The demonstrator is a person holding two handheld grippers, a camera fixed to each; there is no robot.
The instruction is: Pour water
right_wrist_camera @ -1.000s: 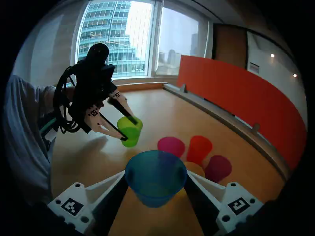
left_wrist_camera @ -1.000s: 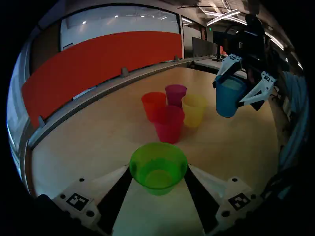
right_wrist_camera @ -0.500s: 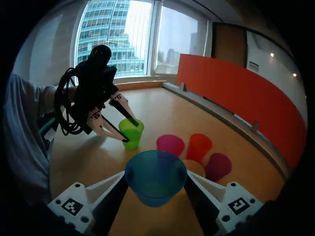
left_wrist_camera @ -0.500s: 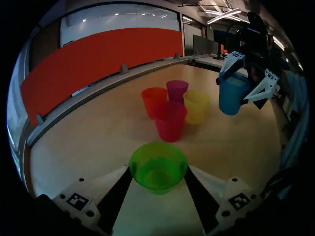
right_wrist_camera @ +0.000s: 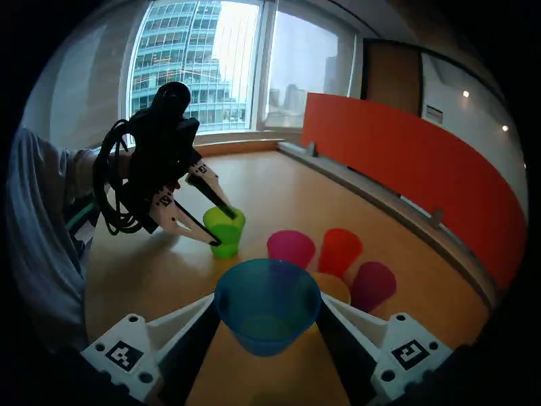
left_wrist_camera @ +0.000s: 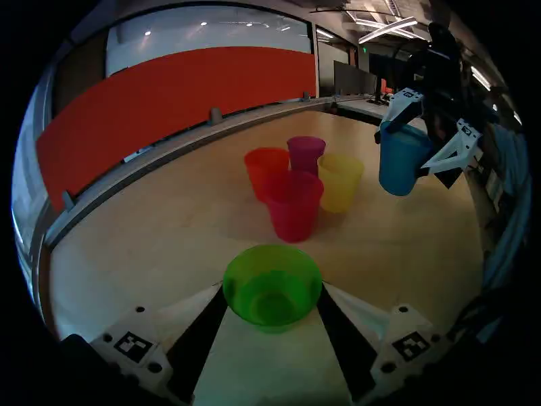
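Table (left_wrist_camera: 169, 223) first: wooden top, with a bunch of four coloured cups (left_wrist_camera: 292, 203) mid-way. Your left gripper (left_wrist_camera: 272, 298) is clamped on the green cup (left_wrist_camera: 272, 287), low by the wood. Your right gripper (right_wrist_camera: 267, 318) pinches the blue cup (right_wrist_camera: 267, 308), up in the air beside the bunch.

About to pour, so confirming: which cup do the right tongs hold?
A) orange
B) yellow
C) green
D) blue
D: the right tongs press on the blue cup from both sides, while the green cup sits between the left tongs.
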